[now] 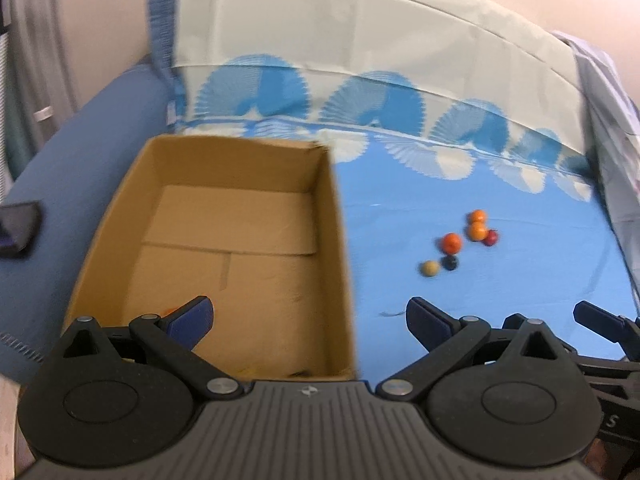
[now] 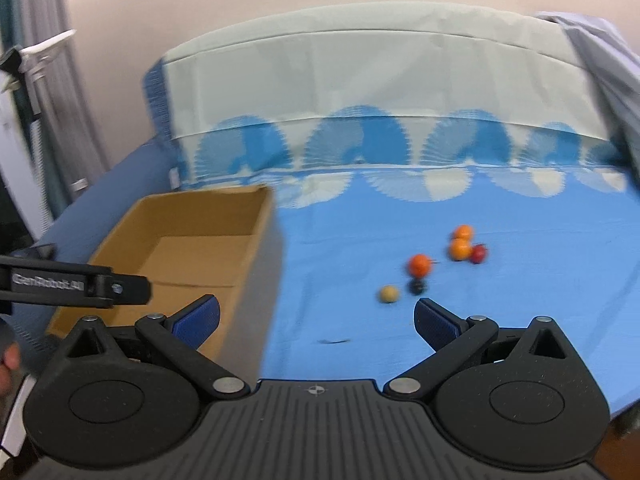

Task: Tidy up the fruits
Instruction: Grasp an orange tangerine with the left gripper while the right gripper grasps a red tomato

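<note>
Several small round fruits lie bunched on the blue sheet: two oranges (image 1: 477,231) (image 2: 459,249), a red one (image 1: 491,237) (image 2: 478,254), a red-orange one (image 1: 451,242) (image 2: 419,265), a dark one (image 1: 450,263) (image 2: 417,287) and a beige one (image 1: 430,268) (image 2: 388,294). An open cardboard box (image 1: 240,168) (image 2: 256,220) stands to their left. A bit of orange (image 1: 170,311) peeks out behind a finger inside the box. My left gripper (image 1: 308,320) hangs open over the box's near right wall. My right gripper (image 2: 316,320) is open above the sheet, short of the fruits.
The bed has a patterned blue and cream cover (image 1: 360,60) rising at the back, with a darker blue edge (image 1: 100,140) left of the box. A small dark scrap (image 2: 334,341) lies on the sheet. A hand (image 2: 8,364) shows at the left edge.
</note>
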A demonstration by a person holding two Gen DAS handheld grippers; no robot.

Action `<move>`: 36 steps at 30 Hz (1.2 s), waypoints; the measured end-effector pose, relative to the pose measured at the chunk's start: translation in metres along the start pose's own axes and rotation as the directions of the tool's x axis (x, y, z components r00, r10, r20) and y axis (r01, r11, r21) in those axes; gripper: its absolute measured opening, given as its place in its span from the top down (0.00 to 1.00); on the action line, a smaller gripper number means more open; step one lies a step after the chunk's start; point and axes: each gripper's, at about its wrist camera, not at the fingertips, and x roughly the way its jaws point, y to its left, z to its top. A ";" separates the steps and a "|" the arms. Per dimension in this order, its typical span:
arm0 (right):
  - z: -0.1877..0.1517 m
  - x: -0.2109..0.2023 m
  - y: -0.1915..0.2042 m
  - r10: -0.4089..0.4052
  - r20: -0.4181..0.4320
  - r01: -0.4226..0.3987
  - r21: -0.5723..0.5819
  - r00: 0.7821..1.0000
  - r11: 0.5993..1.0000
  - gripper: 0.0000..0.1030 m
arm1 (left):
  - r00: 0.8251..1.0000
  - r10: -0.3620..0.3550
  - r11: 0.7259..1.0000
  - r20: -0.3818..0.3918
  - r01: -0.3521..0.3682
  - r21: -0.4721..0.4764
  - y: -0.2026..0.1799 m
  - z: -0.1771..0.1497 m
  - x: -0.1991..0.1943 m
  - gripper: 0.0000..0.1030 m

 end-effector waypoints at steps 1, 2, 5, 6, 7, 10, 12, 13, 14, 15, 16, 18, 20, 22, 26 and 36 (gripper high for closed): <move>0.001 0.002 -0.010 -0.023 0.005 0.023 0.008 1.000 1.000 0.01 | 1.000 -0.016 1.000 0.000 0.016 0.010 -0.009 0.004 0.004 0.00; 0.002 0.003 -0.020 -0.044 0.012 0.044 0.016 0.999 0.999 0.01 | 1.000 -0.029 0.999 0.000 0.029 0.020 -0.017 0.007 0.009 0.00; 0.005 0.012 -0.055 -0.118 0.037 0.117 0.042 0.992 0.992 0.01 | 0.997 -0.071 0.996 -0.018 0.072 0.050 -0.044 0.020 0.029 0.00; 0.007 0.014 -0.067 -0.148 0.044 0.146 0.051 0.988 0.988 0.01 | 0.996 -0.087 0.995 -0.029 0.089 0.053 -0.052 0.024 0.037 0.00; 0.008 0.018 -0.081 -0.179 0.050 0.175 0.064 0.983 0.982 0.01 | 0.994 -0.100 0.993 -0.040 0.102 0.053 -0.060 0.028 0.045 0.00; 0.011 0.033 -0.118 -0.245 0.055 0.239 0.096 0.968 0.966 0.01 | 0.992 -0.113 0.991 -0.064 0.117 0.065 -0.084 0.040 0.076 0.00; 0.012 0.047 -0.141 -0.276 0.053 0.270 0.107 0.960 0.957 0.01 | 0.988 -0.126 0.988 -0.092 0.134 0.078 -0.101 0.050 0.101 0.00; 0.012 0.056 -0.151 -0.290 0.052 0.283 0.110 0.956 0.953 0.01 | 0.986 -0.136 0.986 -0.101 0.144 0.082 -0.107 0.053 0.113 0.00; 0.012 0.065 -0.160 -0.299 0.055 0.292 0.110 0.953 0.950 0.01 | 0.984 -0.135 0.985 -0.112 0.145 0.088 -0.115 0.058 0.127 0.00; 0.011 0.075 -0.169 -0.304 0.054 0.298 0.102 0.951 0.949 0.01 | 0.983 -0.137 0.985 -0.121 0.149 0.092 -0.121 0.063 0.139 0.00; 0.010 0.087 -0.176 -0.313 0.052 0.307 0.091 0.948 0.947 0.01 | 0.981 -0.145 0.983 -0.129 0.158 0.095 -0.129 0.068 0.155 0.00; 0.009 0.112 -0.191 -0.315 0.049 0.311 0.075 0.948 0.947 0.01 | 0.975 -0.157 0.980 -0.155 0.173 0.097 -0.142 0.077 0.183 0.00; 0.008 0.140 -0.204 -0.308 0.029 0.305 0.069 0.951 0.950 0.01 | 0.957 -0.212 0.966 -0.195 0.236 0.107 -0.156 0.084 0.215 0.00; 0.008 0.170 -0.216 -0.294 0.005 0.293 0.067 0.956 0.954 0.01 | 0.929 -0.273 0.943 -0.249 0.310 0.124 -0.169 0.087 0.249 0.00; 0.007 0.226 -0.234 -0.280 -0.037 0.282 0.041 0.959 0.959 0.01 | 0.903 -0.271 0.941 -0.333 0.322 0.107 -0.189 0.087 0.312 0.00; 0.000 0.320 -0.249 -0.226 -0.083 0.220 -0.085 0.970 0.972 0.01 | 0.887 -0.193 0.954 -0.420 0.269 0.130 -0.202 0.079 0.387 0.00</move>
